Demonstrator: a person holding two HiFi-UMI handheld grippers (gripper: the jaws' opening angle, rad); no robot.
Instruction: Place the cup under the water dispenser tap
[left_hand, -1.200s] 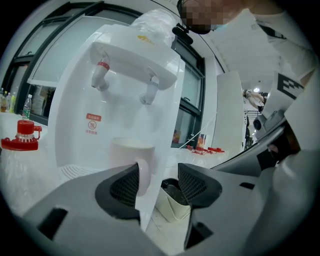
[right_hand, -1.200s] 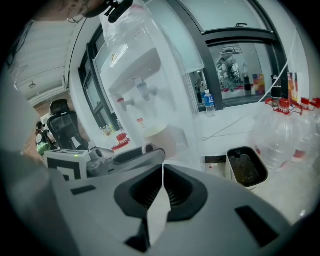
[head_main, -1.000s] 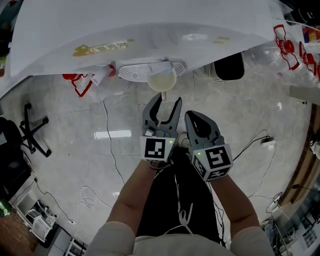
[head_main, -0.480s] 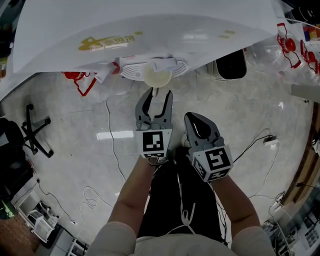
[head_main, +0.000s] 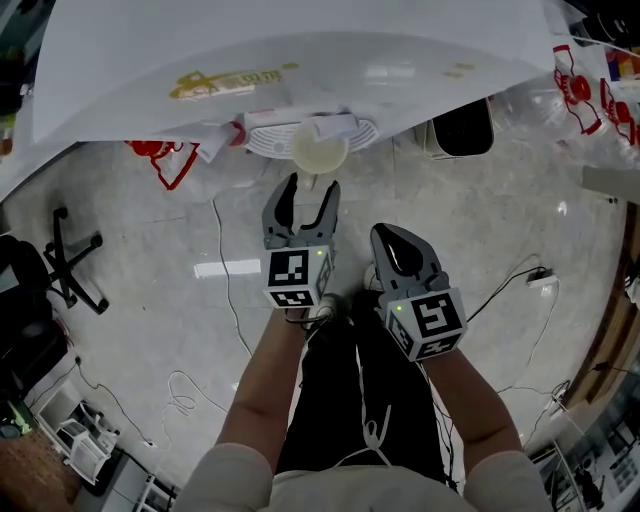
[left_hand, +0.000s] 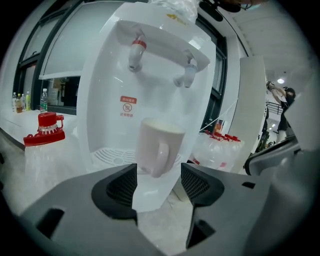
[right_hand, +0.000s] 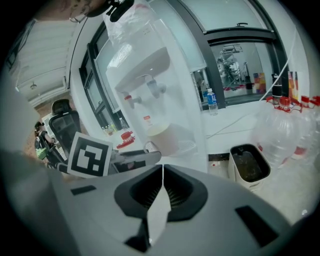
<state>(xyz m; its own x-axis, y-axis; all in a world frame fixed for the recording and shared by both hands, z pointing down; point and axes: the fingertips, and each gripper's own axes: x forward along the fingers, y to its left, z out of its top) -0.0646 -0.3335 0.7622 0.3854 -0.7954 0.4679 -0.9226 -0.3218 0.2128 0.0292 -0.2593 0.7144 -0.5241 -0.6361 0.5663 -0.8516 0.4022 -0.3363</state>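
Left gripper view gives me the clearest read. My left gripper (left_hand: 158, 182) has its jaws spread wide, having just been opening, and they grip nothing. The white cup (left_hand: 156, 145) shows through the gap but stands beyond the tips, clear of both pads. It is upright on the drip tray (left_hand: 107, 156) of the water dispenser (left_hand: 112, 95), handle turned toward me. From here it sits below the 2 taps, between the red tap (left_hand: 136, 50) and the other tap (left_hand: 188, 75). My right gripper (right_hand: 162, 172) has its jaws pressed together, empty, just beside the left one.
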